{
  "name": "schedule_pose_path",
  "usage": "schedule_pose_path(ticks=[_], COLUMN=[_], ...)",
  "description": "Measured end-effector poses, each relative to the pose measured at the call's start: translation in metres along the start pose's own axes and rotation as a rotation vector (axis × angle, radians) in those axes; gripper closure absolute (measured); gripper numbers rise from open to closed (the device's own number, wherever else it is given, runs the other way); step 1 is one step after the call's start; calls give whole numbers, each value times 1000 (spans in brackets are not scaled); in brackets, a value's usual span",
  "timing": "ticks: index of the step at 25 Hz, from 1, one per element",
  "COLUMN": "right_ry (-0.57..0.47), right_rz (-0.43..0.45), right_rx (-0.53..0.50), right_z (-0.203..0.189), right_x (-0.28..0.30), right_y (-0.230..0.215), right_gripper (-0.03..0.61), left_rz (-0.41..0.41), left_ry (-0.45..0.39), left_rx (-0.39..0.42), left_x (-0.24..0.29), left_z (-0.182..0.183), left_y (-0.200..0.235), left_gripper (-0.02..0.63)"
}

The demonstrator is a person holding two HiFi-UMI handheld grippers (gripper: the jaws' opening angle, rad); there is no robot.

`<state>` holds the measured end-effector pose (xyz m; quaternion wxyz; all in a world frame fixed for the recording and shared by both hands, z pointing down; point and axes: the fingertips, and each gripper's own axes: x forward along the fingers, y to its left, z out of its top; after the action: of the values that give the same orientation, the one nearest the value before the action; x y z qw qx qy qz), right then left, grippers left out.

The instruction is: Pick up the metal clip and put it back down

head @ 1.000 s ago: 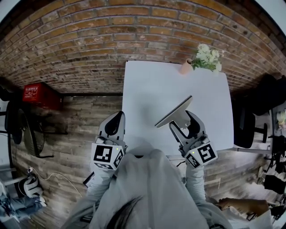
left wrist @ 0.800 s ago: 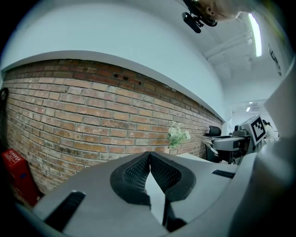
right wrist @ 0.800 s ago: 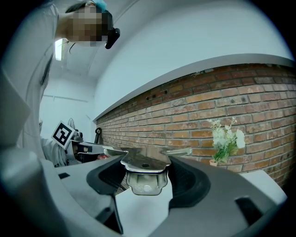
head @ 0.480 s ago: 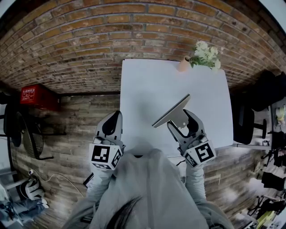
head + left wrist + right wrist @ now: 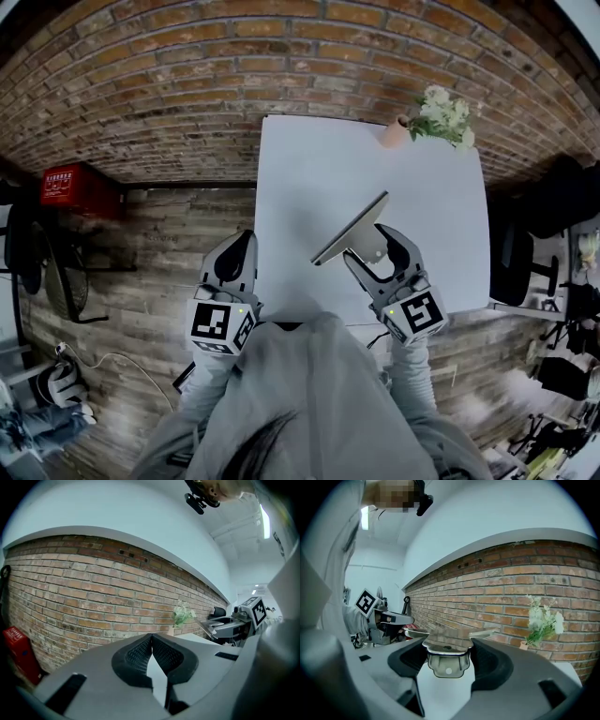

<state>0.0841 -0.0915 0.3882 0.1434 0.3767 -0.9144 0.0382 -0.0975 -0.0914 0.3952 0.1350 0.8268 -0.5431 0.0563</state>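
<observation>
The metal clip (image 5: 354,232) is a wide, flat steel clip with a long straight bar. My right gripper (image 5: 373,255) is shut on its handle tab and holds it in the air above the white table (image 5: 309,178). In the right gripper view the clip (image 5: 446,654) sits clamped between the two black pads, its bar running crosswise in front of them. My left gripper (image 5: 236,257) hangs at the table's left edge, shut with nothing in it; its pads (image 5: 138,654) meet at the tips in the left gripper view.
A small pink vase with white flowers (image 5: 433,114) stands at the table's far right corner, against the brick wall. A red box (image 5: 73,189) sits on the wooden floor at left. A black chair (image 5: 514,264) stands right of the table.
The right gripper and the clip have shifted slightly left and toward the near edge. The left gripper has hardly moved.
</observation>
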Motion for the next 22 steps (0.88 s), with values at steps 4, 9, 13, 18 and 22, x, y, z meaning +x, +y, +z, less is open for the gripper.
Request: schedule_pose_path(ticks=[4, 9, 13, 18, 22], right_ry=[69, 146, 204, 287, 351], right_rz=[56, 130, 185, 247, 279], right_rx=[-25, -29, -23, -43, -59], right_z=[-13, -37, -65, -105, -136], right_x=[20, 51, 75, 101, 117], right_y=[9, 24, 37, 54, 66], right_gripper=[282, 282, 282, 282, 282], left_rz=[19, 44, 48, 41, 37], left_ry=[18, 44, 62, 87, 103], left_rx=[-12, -29, -40, -51, -60], left_x=[-3, -6, -6, -3, 2], left_z=[-7, -19, -29, -41, -52], left_y=[7, 19, 26, 32, 35], left_gripper=[588, 588, 588, 588, 588])
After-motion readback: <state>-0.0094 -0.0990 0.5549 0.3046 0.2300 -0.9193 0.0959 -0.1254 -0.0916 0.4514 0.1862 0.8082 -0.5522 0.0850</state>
